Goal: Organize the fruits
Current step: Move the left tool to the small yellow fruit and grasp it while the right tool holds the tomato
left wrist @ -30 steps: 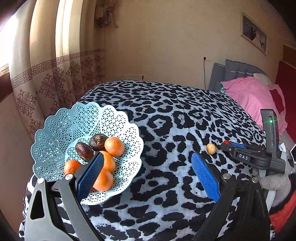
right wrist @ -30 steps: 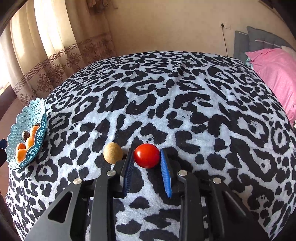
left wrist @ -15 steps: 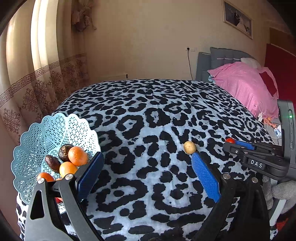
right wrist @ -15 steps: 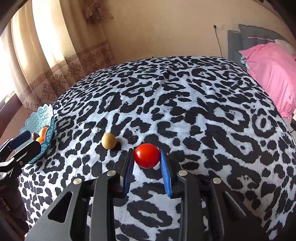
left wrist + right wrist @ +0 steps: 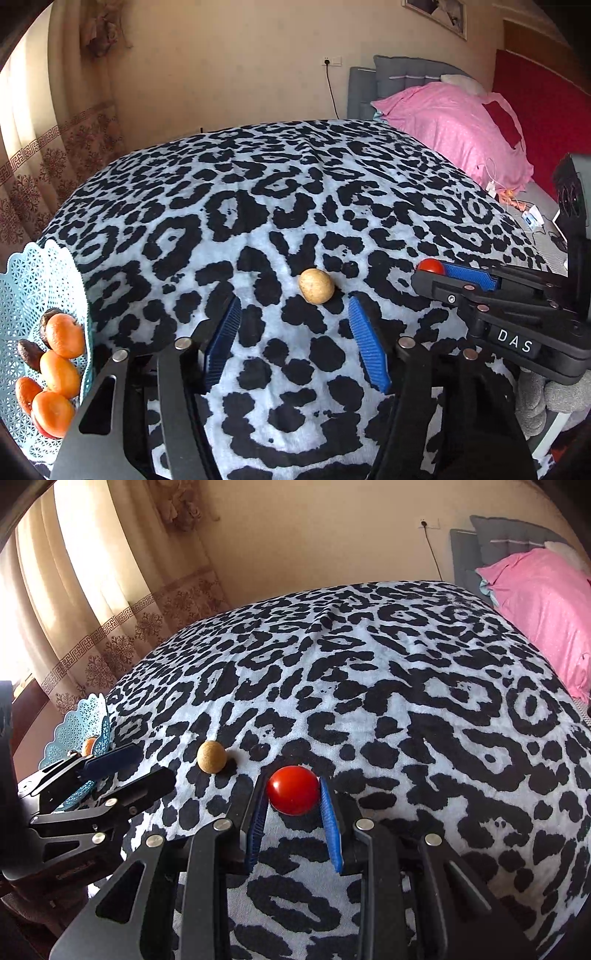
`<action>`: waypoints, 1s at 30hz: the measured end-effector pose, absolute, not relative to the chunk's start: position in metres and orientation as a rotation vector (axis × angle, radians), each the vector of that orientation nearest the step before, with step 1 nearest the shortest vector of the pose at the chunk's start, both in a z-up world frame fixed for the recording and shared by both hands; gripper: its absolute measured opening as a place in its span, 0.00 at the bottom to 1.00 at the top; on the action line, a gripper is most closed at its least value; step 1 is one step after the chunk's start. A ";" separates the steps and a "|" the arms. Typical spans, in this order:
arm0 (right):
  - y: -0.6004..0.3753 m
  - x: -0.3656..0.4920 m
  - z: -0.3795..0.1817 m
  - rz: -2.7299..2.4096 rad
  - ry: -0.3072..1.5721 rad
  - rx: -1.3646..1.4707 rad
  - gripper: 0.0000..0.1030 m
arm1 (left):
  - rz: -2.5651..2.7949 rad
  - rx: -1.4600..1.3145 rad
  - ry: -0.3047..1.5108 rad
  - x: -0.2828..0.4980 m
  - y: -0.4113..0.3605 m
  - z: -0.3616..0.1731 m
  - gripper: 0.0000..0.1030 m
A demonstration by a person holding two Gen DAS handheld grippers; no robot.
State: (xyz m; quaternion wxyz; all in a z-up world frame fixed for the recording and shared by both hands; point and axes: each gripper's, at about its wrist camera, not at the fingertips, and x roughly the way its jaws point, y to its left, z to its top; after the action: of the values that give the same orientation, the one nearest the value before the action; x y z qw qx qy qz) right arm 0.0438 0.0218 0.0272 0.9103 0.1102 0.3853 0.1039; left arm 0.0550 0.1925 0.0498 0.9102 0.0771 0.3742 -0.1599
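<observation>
We see a leopard-print blanket (image 5: pixel 295 206) covering the bed, with patterned curtains (image 5: pixel 92 602) to the left and a pink pillow (image 5: pixel 454 122) against a beige wall. Our left gripper (image 5: pixel 295 314) is spread wide just short of the tan fruit (image 5: pixel 316 285); our right gripper (image 5: pixel 292 794) pinches the red fruit (image 5: pixel 293 790). The blue basket (image 5: pixel 33 273) of oranges (image 5: pixel 59 373) sits at the blanket's left edge.

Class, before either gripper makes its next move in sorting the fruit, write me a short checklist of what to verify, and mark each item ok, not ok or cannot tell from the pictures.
1. Right gripper has its jaws shut on the red fruit: ok.
2. Red fruit lifted clear of the blanket: cannot tell.
3. Left gripper jaws open wide enough for the tan fruit: ok.
4. Tan fruit already between the left jaws: not ok, it lies just ahead of the tips.
5. Basket has room for more fruit: ok, the oranges leave its upper part bare.
6. The two grippers are apart: ok.
</observation>
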 end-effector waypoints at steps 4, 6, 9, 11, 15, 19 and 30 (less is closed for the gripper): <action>0.021 0.044 0.026 0.214 0.794 0.235 0.27 | -0.362 0.149 0.802 0.068 0.184 0.043 0.55; 0.020 0.044 0.025 0.215 0.797 0.239 0.27 | -0.383 0.143 0.817 0.073 0.182 0.039 0.53; 0.020 0.045 0.023 0.218 0.800 0.243 0.27 | -0.405 0.130 0.843 0.080 0.178 0.034 0.42; 0.020 0.045 0.023 0.219 0.802 0.246 0.27 | -0.406 0.124 0.857 0.085 0.176 0.030 0.35; 0.020 0.045 0.021 0.219 0.804 0.248 0.27 | -0.397 0.117 0.873 0.093 0.173 0.025 0.26; 0.019 0.046 0.020 0.218 0.807 0.253 0.27 | -0.397 0.117 0.874 0.096 0.171 0.023 0.26; 0.019 0.047 0.020 0.214 0.807 0.258 0.27 | -0.389 0.112 0.882 0.097 0.168 0.018 0.26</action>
State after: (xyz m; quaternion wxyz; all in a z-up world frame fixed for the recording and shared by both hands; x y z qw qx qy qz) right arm 0.0468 0.0190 0.0196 0.9061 0.1248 0.3906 0.1037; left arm 0.0973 0.1681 0.0179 0.8845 0.0541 0.4240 -0.1868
